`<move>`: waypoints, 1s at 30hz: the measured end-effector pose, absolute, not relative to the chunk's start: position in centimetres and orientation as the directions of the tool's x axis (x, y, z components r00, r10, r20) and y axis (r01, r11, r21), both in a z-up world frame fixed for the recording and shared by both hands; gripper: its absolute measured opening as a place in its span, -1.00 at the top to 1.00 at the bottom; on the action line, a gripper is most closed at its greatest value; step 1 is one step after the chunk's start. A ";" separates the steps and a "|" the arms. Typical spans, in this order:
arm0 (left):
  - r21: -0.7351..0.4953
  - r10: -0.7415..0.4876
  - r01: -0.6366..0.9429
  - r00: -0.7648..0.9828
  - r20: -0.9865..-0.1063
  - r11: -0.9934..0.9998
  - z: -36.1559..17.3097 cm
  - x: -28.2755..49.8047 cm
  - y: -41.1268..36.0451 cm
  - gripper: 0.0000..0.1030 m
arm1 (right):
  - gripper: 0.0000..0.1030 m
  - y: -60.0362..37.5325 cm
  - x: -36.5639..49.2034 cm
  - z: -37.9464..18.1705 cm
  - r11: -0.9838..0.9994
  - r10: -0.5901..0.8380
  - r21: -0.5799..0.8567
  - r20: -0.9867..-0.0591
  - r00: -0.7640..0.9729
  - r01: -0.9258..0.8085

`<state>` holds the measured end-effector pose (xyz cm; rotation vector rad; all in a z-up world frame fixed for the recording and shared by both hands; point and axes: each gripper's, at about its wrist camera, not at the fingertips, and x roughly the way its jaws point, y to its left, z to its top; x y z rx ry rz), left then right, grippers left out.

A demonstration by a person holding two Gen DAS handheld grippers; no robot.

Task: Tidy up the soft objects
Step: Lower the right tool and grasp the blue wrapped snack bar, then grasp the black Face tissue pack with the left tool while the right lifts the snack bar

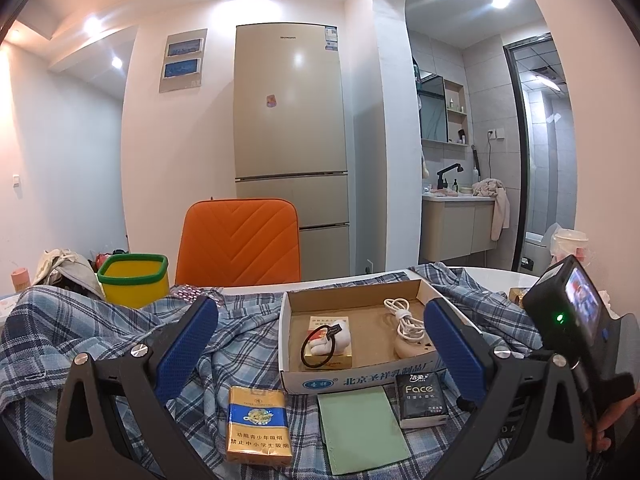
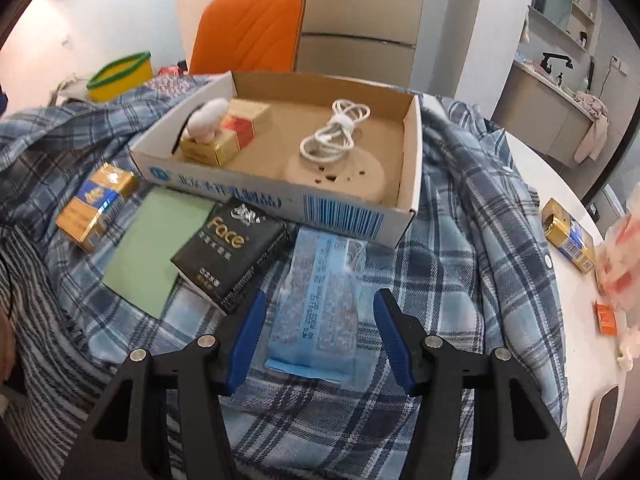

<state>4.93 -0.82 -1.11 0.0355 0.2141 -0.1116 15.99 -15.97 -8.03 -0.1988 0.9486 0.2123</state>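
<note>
A shallow cardboard box (image 1: 418, 294) (image 2: 412, 168) lies on a blue plaid shirt (image 1: 100, 332) (image 2: 472, 208). Inside are a white plush hair tie (image 1: 334, 338) (image 2: 208, 118) on a gold-red cigarette pack (image 2: 240, 128) and a coiled white cable (image 1: 404, 318) (image 2: 336, 132). In front lie a black Face tissue pack (image 1: 422, 400) (image 2: 234, 246), a green pad (image 1: 362, 428) (image 2: 154, 240) and a blue packaged face mask (image 2: 320, 300). My right gripper (image 2: 318, 302) is open, its fingers either side of the mask. My left gripper (image 1: 320, 316) is open and empty above the shirt.
A gold-blue cigarette pack (image 1: 258, 426) (image 2: 96, 206) lies left of the pad; another (image 2: 568, 234) sits on the white table at right. A yellow bin with green rim (image 1: 134, 284) (image 2: 118, 76) and an orange chair (image 1: 240, 240) (image 2: 250, 30) stand behind.
</note>
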 end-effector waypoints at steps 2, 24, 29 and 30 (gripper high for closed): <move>0.023 -0.108 0.115 0.969 -0.221 0.993 -1.1 5.1 -0.8 -0.99 | 0.07 -16.0 16.1 -8.3 0.961 0.088 -0.075 -0.829 0.553 -0.265; 0.178 -0.125 0.288 0.783 -0.609 0.941 -3.6 11.7 -8.4 -0.81 | 0.20 -19.5 12.5 -1.9 0.998 0.069 0.021 -0.501 0.863 -0.067; 0.087 -0.143 0.281 0.703 -0.697 0.956 -4.8 14.0 -9.5 -0.61 | 0.20 -19.1 12.1 -1.5 0.999 0.026 -0.023 -0.458 0.889 -0.041; 0.066 -0.150 0.279 0.685 -0.713 0.958 -5.0 14.2 -9.5 -0.58 | 0.20 -19.2 12.1 -1.5 0.999 0.028 -0.022 -0.464 0.885 -0.043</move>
